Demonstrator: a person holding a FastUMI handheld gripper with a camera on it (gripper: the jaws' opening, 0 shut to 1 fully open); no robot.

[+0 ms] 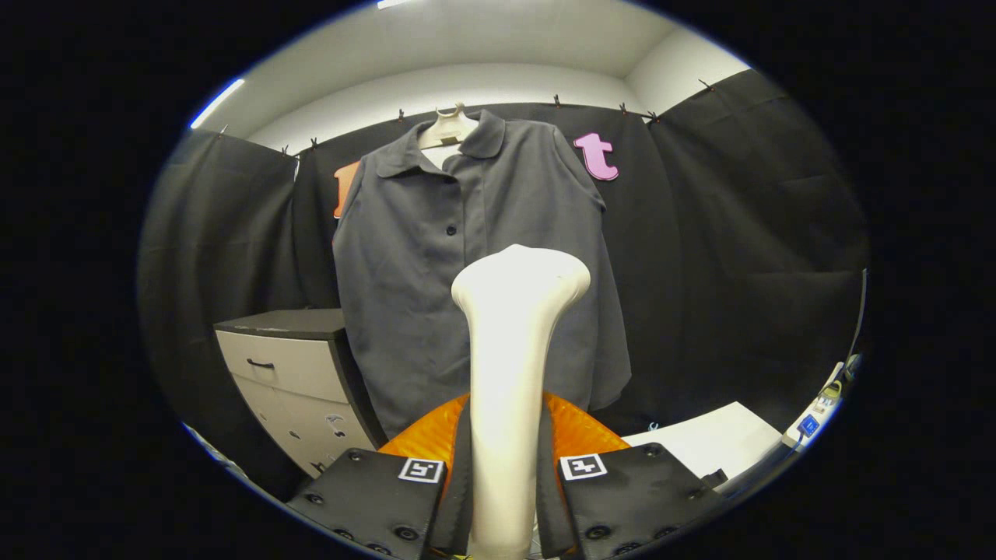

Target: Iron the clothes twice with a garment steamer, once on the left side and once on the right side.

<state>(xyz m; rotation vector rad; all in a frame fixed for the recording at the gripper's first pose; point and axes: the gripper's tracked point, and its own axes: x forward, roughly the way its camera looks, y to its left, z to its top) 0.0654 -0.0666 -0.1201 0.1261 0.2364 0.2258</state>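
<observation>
Jaws grip one steamer (510,373) before one shirt (475,264).

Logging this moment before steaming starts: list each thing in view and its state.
Steamer: upright, gripped between the fingers.
Gripper: shut on steamer.
Shirt: hanging on hanger, buttoned, beyond the steamer head; contact cannot be told.
Cabinet: drawers closed.

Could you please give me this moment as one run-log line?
hand-held gripper: shut on steamer | steamer head: upright, short of shirt | shirt: hanging on hanger, buttoned | cabinet: beside shirt
</observation>
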